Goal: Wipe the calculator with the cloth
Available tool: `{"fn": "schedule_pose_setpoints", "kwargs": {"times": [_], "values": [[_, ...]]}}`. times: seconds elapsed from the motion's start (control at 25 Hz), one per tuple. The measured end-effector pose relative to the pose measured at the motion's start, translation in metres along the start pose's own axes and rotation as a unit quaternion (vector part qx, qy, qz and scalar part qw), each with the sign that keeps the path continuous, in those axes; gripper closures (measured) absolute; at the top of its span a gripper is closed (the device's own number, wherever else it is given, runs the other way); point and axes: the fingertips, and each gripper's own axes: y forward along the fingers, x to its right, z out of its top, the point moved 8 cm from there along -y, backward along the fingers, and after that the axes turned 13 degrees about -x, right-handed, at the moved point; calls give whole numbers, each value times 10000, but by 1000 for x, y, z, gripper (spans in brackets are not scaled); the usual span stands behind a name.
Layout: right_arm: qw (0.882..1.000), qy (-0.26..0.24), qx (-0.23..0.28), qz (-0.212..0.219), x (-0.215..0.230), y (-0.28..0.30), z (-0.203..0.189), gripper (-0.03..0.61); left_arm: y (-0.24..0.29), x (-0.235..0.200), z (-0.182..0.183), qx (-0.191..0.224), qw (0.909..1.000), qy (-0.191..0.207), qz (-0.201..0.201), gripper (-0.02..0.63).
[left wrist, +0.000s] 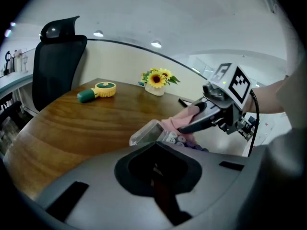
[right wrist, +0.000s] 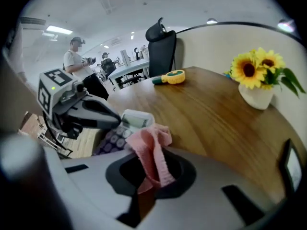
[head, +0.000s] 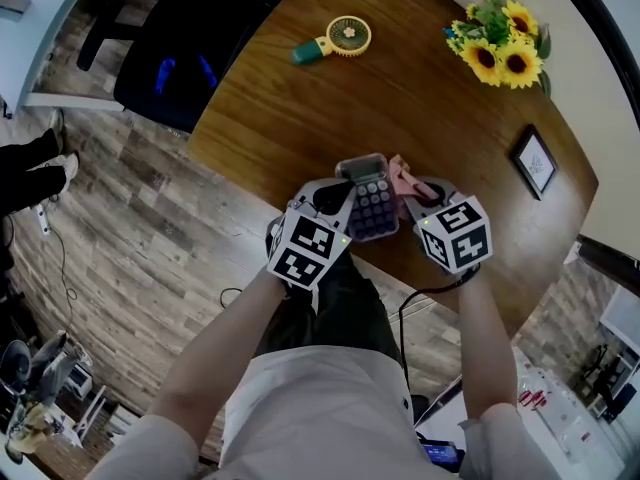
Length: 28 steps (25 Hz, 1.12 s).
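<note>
A calculator point(head: 372, 204) with purple keys and a grey display sits near the front edge of the wooden table point(head: 420, 98). My left gripper point(head: 346, 206) is shut on its left side; in the right gripper view its dark fingers point(right wrist: 93, 111) reach the calculator point(right wrist: 125, 124). A pink cloth point(head: 404, 176) hangs from my right gripper point(head: 410, 194), which is shut on it. The cloth point(right wrist: 152, 150) lies over the keys at the calculator's right side. In the left gripper view the right gripper point(left wrist: 201, 118) presses the cloth point(left wrist: 178, 122) onto the calculator point(left wrist: 152, 134). My own jaw tips are hidden there.
A yellow and green hand fan point(head: 338, 40) lies at the table's far side. A vase of sunflowers point(head: 500, 43) and a small picture frame point(head: 535, 161) stand to the right. A black office chair point(head: 180, 58) is at the left. A person point(right wrist: 76, 56) stands far behind.
</note>
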Motion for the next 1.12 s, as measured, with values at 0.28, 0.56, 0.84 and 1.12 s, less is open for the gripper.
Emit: {"fn": "schedule_pose_setpoints", "kwargs": {"times": [0.28, 0.56, 0.84, 1.12], "values": [[9986, 359, -388, -27, -47, -11, -61, 554, 0, -1, 2, -21, 10000, 33, -34, 612], [9949, 605, -592, 547, -92, -5, -79, 554, 0, -1, 1, -3, 10000, 9, -72, 612], [9929, 578, -31, 1043, -143, 22, -33, 554, 1, -1, 1, 39, 10000, 6, -89, 612], [9789, 1603, 970, 814, -127, 26, 0, 554, 1, -3, 3, 31, 9996, -83, -273, 612]]}}
